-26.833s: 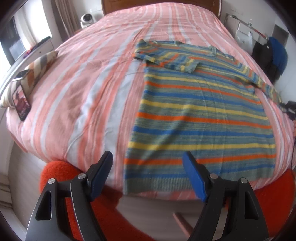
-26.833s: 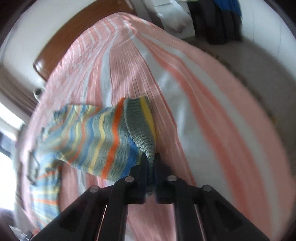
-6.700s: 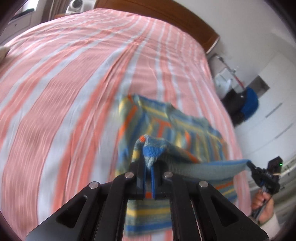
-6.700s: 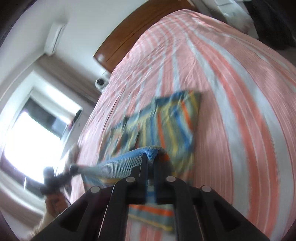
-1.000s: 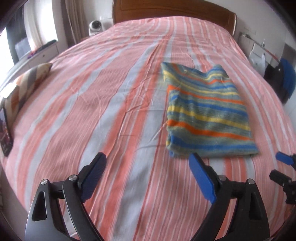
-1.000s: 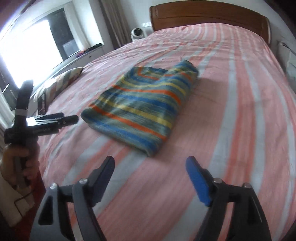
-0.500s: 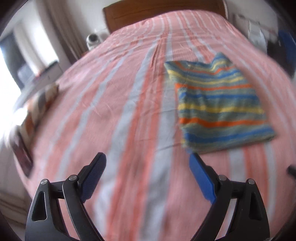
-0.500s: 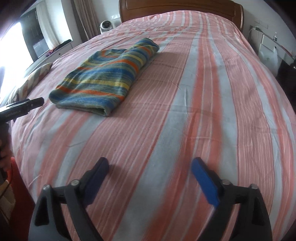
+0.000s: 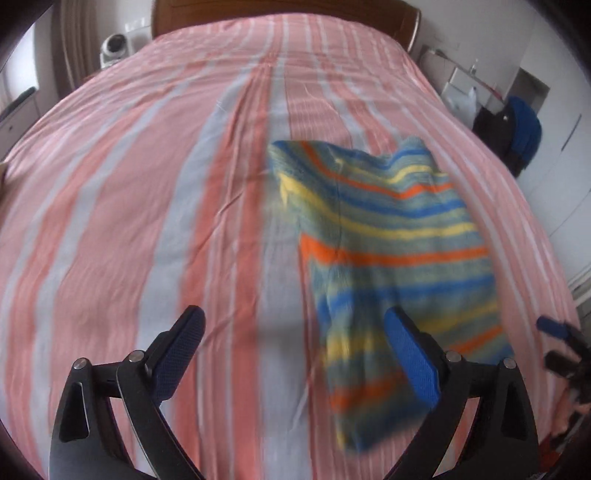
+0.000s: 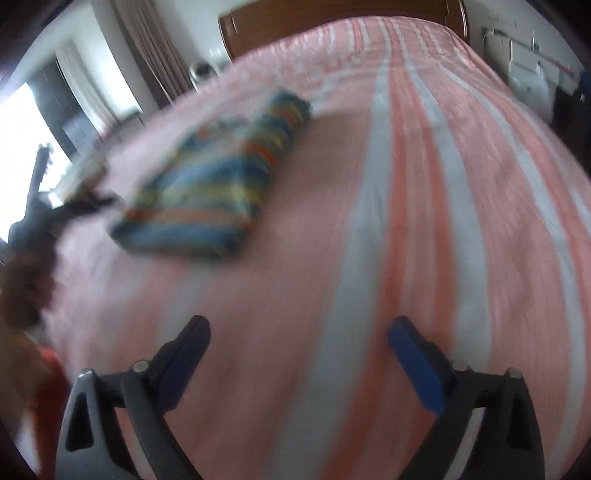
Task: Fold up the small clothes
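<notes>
A folded striped sweater, blue, yellow, orange and grey-green, lies flat on the pink-and-white striped bed. My left gripper is open and empty, low over the bed; its right finger overlaps the sweater's near edge in view. In the right wrist view the sweater lies to the far left, blurred. My right gripper is open and empty over bare bedspread, well to the right of the sweater. The other gripper's tip shows at the right edge.
A wooden headboard closes the far end of the bed. A white camera stands at the back left. Dark and blue clothes hang at the right. Curtains and a bright window are on the left.
Both views shifted with motion blur. My left gripper moved closer to the sweater, which now reaches under its right finger. My right gripper swung so the sweater sits farther left.
</notes>
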`<state>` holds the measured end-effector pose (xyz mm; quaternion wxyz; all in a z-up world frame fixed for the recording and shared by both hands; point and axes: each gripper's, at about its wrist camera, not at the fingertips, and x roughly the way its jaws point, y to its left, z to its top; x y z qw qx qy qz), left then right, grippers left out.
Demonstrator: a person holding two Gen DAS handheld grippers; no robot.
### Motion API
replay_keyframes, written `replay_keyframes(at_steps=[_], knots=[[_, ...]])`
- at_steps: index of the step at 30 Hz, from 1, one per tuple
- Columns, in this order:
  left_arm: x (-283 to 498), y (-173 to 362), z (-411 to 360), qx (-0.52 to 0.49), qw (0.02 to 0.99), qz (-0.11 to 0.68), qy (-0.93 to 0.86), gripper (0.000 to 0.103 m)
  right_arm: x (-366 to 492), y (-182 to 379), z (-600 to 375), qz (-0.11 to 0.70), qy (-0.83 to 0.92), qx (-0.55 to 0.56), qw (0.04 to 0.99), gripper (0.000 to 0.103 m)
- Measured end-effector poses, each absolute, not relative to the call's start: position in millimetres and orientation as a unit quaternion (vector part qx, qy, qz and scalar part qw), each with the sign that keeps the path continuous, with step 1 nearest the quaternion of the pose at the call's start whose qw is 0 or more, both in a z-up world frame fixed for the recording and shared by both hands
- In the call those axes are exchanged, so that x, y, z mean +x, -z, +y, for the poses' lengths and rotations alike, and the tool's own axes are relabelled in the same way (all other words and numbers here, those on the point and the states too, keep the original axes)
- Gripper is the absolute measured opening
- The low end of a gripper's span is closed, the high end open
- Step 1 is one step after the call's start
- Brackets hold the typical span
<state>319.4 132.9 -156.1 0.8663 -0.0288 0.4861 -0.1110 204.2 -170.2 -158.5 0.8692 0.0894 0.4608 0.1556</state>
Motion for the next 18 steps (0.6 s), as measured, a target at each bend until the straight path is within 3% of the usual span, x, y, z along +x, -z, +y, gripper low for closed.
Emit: replay_keyframes(at_steps=[4, 5, 6, 7, 8, 9, 10, 14, 16, 18], knots=[[356, 171, 126, -0.071, 0.851, 0.502, 0.136, 0.098, 288, 157, -155, 0.457, -0.215, 0.154, 0.849, 0.09], [358, 171, 123, -0.074, 0.851, 0.502, 0.137, 0.097, 308, 164, -150, 0.463, -0.219, 0.163, 0.843, 0.083], [360, 172, 121, -0.072, 0.85, 0.506, 0.133, 0.089, 329, 173, -145, 0.472, -0.223, 0.179, 0.834, 0.081], [361, 173, 119, -0.066, 0.85, 0.507, 0.129, 0.062, 347, 186, -141, 0.486, -0.225, 0.197, 0.821, 0.077], [360, 175, 114, -0.057, 0.849, 0.509, 0.13, 0.048, 365, 200, -135, 0.499, -0.223, 0.216, 0.809, 0.067], [358, 176, 109, -0.061, 0.847, 0.51, 0.139, 0.026, 373, 204, -130, 0.497, -0.222, 0.213, 0.811, 0.056], [355, 176, 102, -0.05, 0.852, 0.506, 0.123, 0.023, 377, 204, -118, 0.499, -0.215, 0.181, 0.82, 0.034], [340, 163, 86, -0.016, 0.876, 0.472, 0.093, 0.016, 344, 180, -29, 0.437, -0.154, -0.158, 0.872, 0.027], [334, 150, 91, -0.038, 0.884, 0.457, 0.096, 0.015, 325, 171, -12, 0.399, -0.143, -0.21, 0.881, 0.026], [326, 130, 96, -0.049, 0.891, 0.439, 0.103, 0.015, 316, 157, -15, 0.374, -0.142, -0.191, 0.896, 0.026]])
